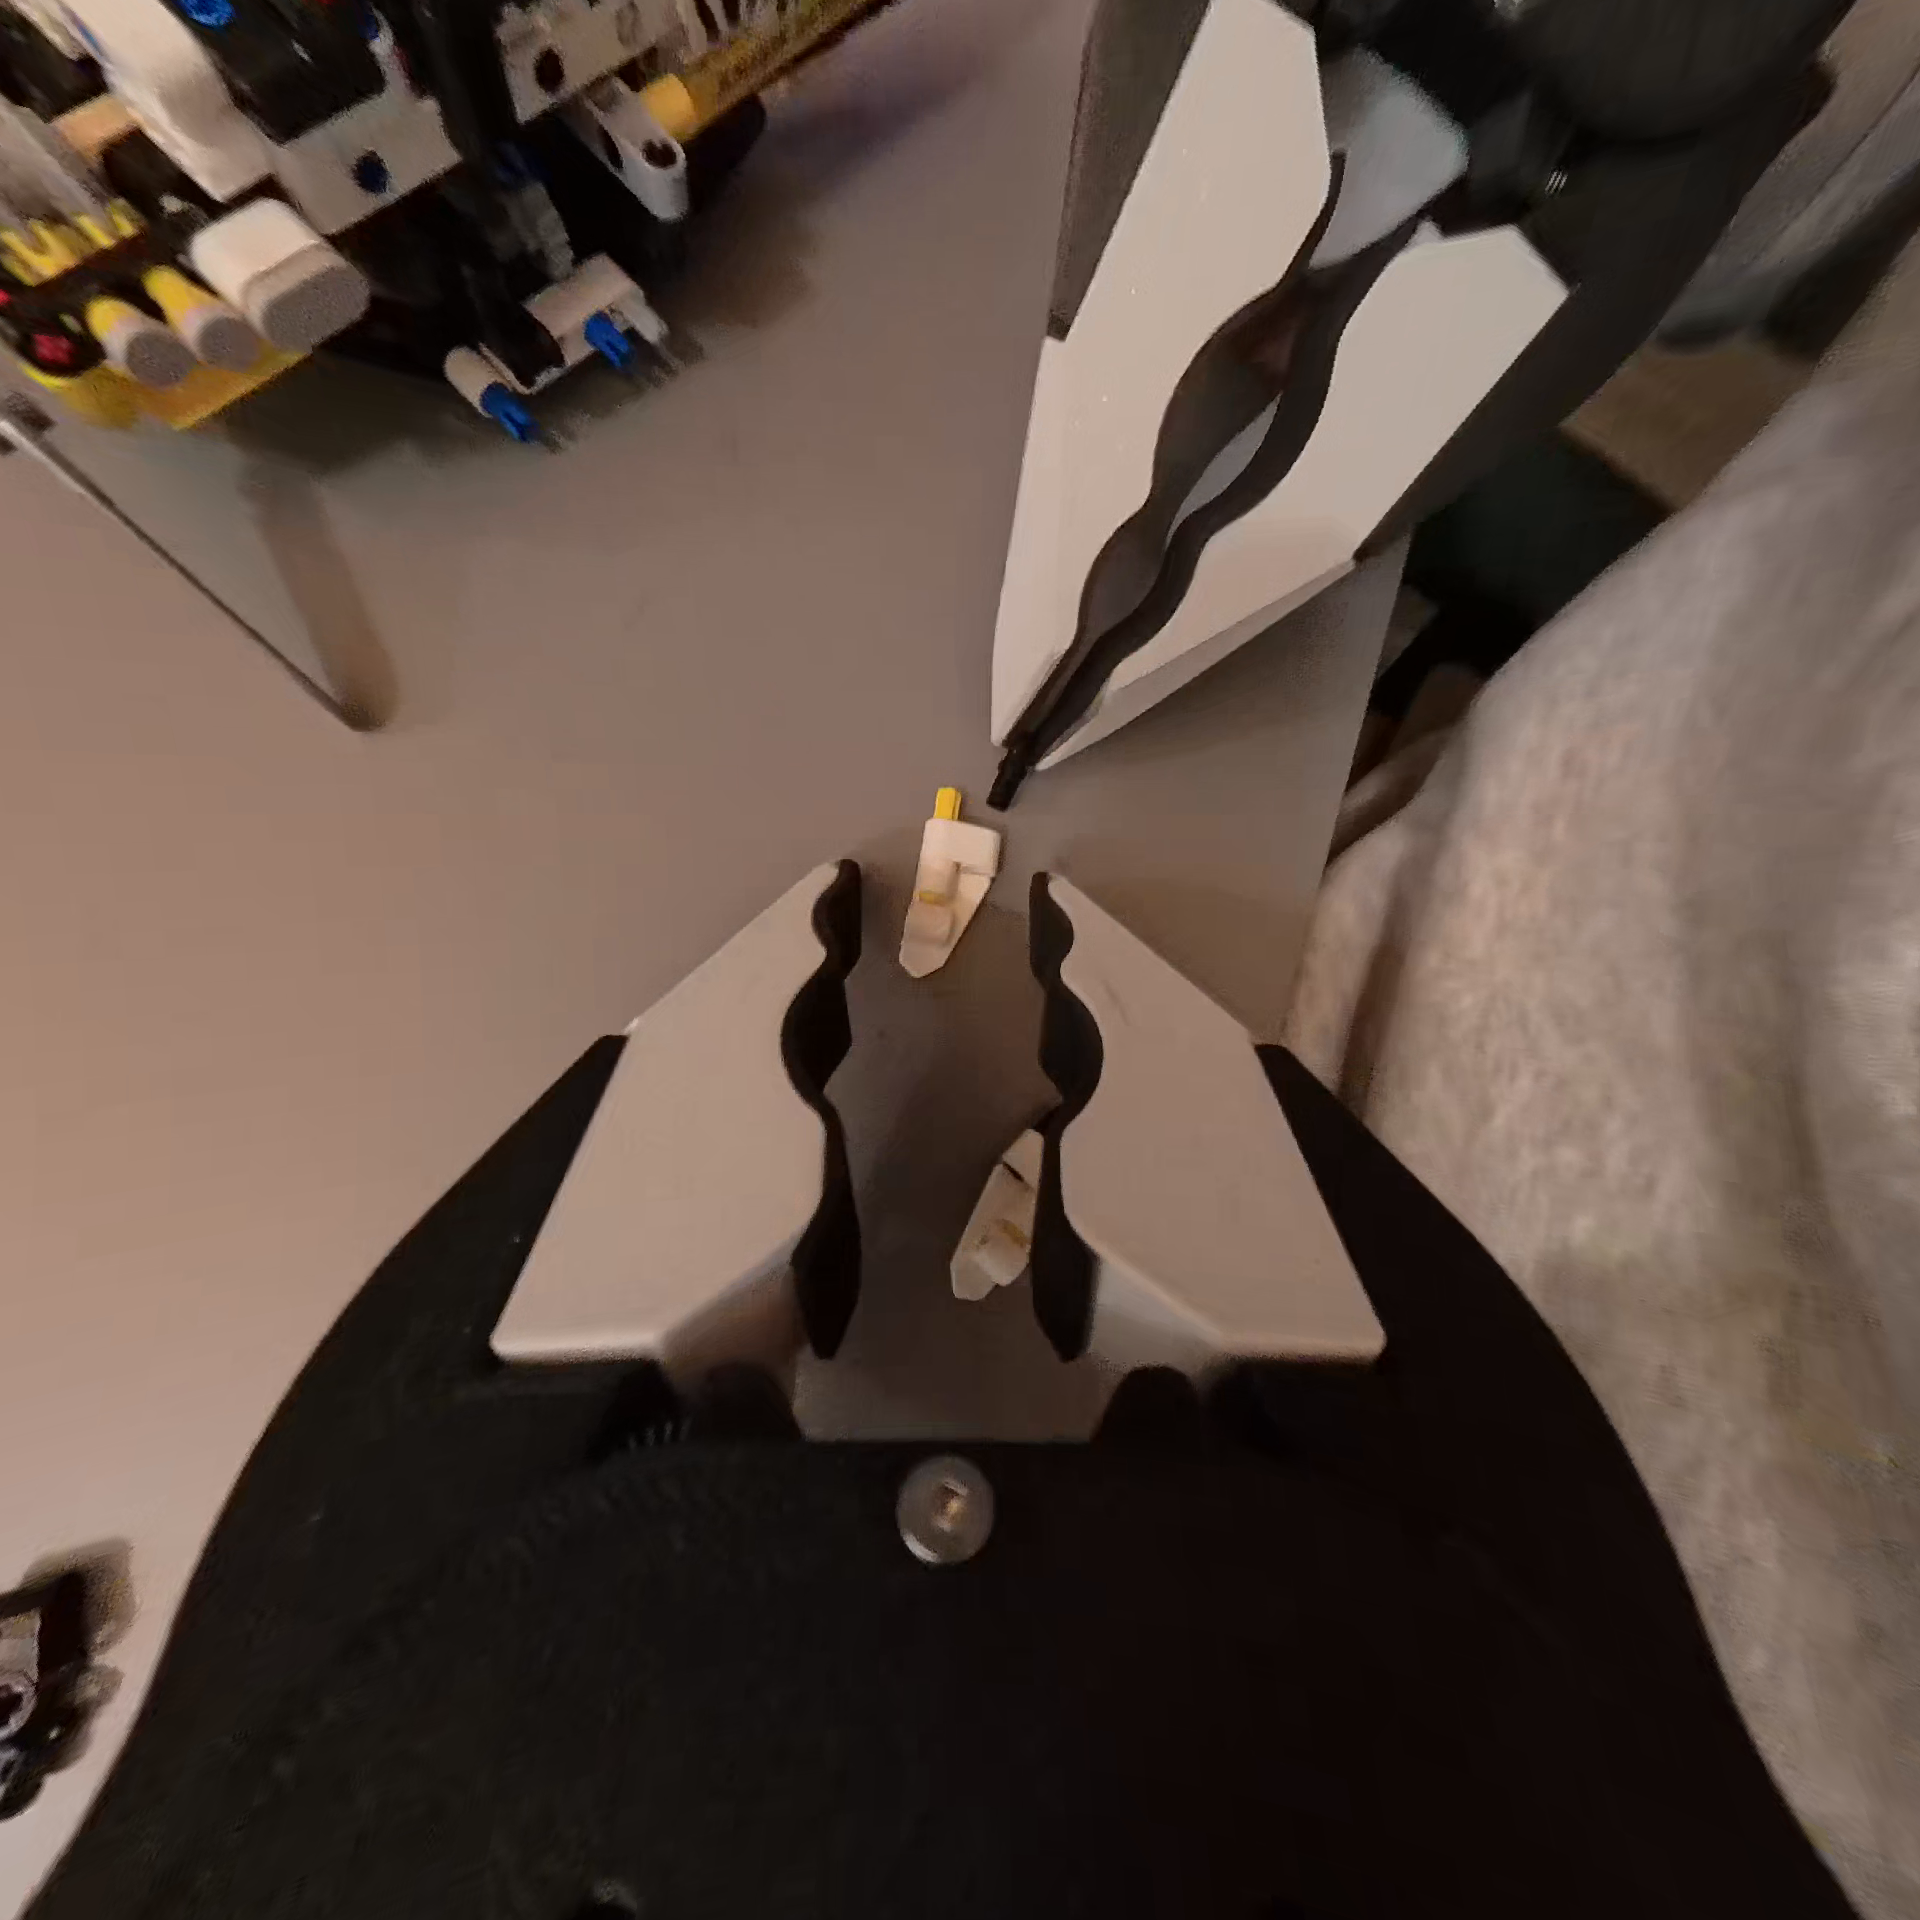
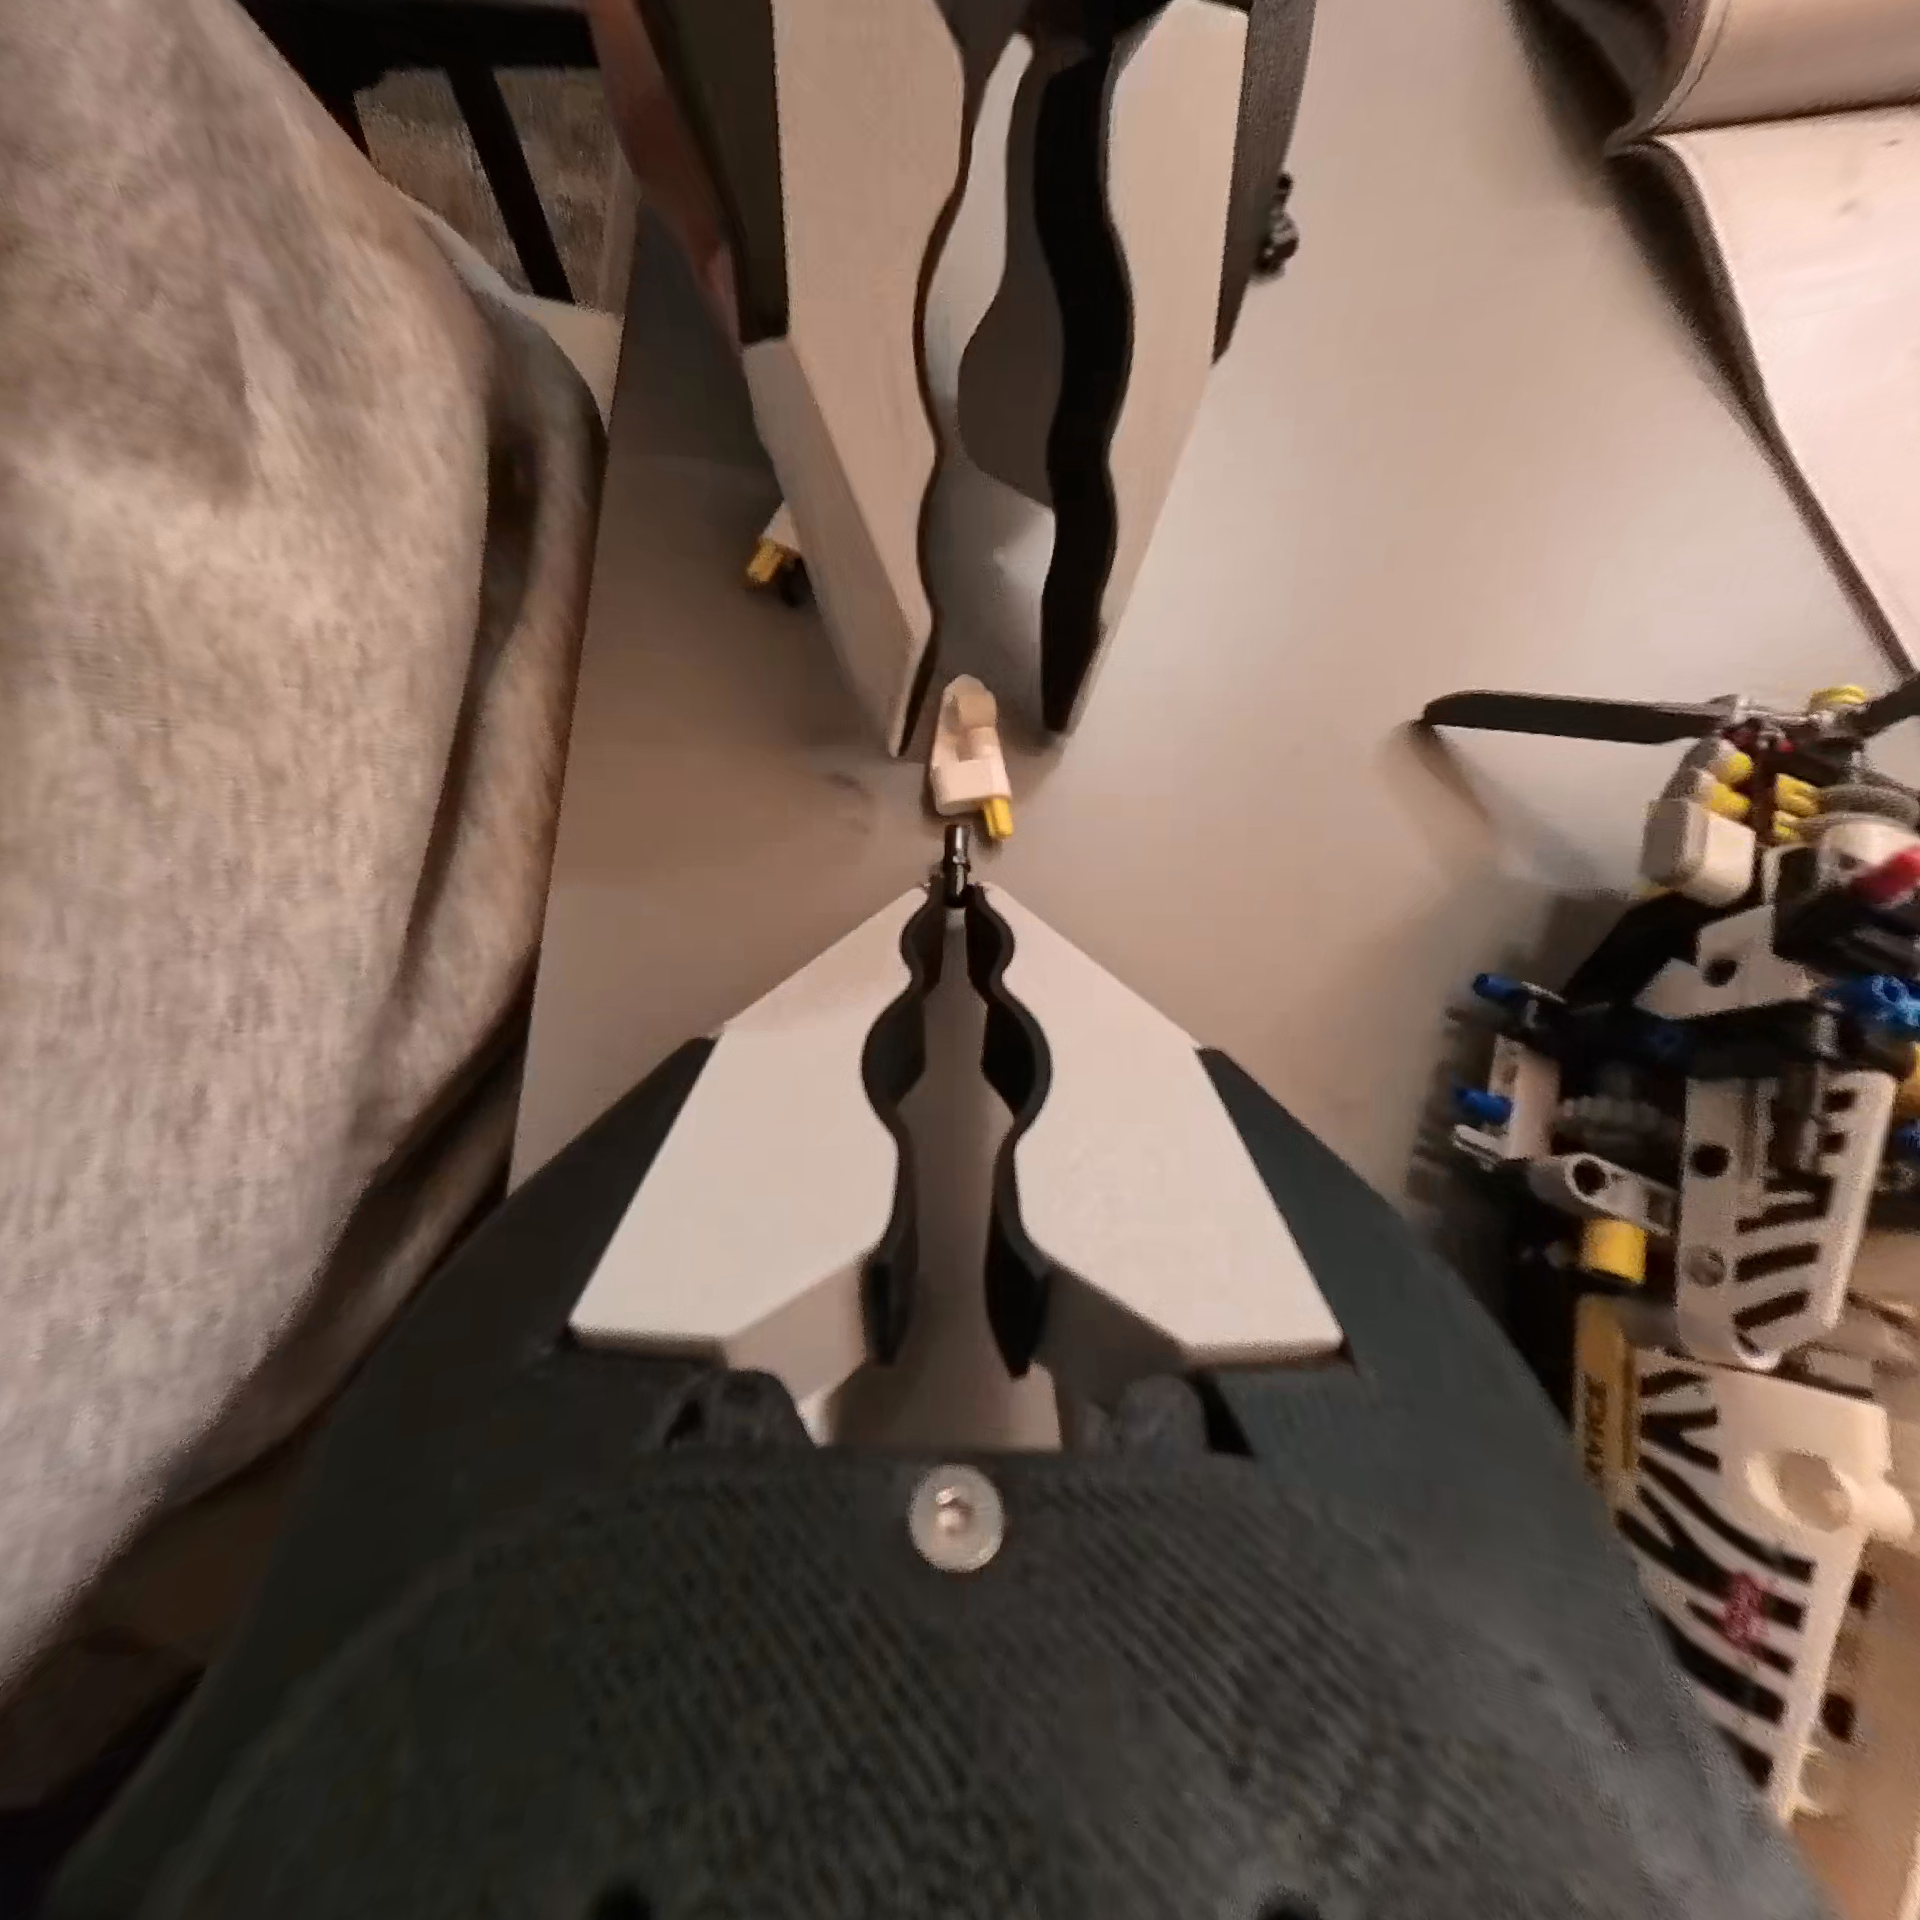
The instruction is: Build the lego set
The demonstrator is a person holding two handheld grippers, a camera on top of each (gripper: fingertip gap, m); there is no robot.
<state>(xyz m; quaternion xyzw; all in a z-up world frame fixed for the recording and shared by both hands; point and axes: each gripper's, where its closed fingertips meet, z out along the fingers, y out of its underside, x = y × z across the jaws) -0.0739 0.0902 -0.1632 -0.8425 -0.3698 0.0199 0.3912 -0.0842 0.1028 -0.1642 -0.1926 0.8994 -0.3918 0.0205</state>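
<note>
A small white Lego piece with a yellow pin [image 1: 948,902] lies on the grey table [image 1: 623,644], just between the tips of my left gripper [image 1: 943,878]. That gripper is open and does not touch it. My right gripper [image 2: 956,906] is shut on a small black pin [image 2: 954,868], whose tip points at the white piece [image 2: 964,764] and sits just short of it. The right gripper also shows in the left wrist view [image 1: 1023,746], with the black pin [image 1: 1003,787]. The left gripper shows in the right wrist view [image 2: 987,722]. A second white piece [image 1: 995,1226] lies by my left gripper's right finger.
A partly built white, black and yellow Lego helicopter [image 2: 1714,1091] stands on the table, at the far left in the left wrist view [image 1: 312,208]. A grey fleece fabric [image 1: 1621,1039] lies along the table edge. Small dark parts [image 1: 42,1683] lie near left. Both grippers' tips are close together, under 4 cm apart. The left tips stand about 11 cm off the grey fleece fabric [image 1: 1621,1039]. It is also in sight in the right wrist view [image 2: 78,685].
</note>
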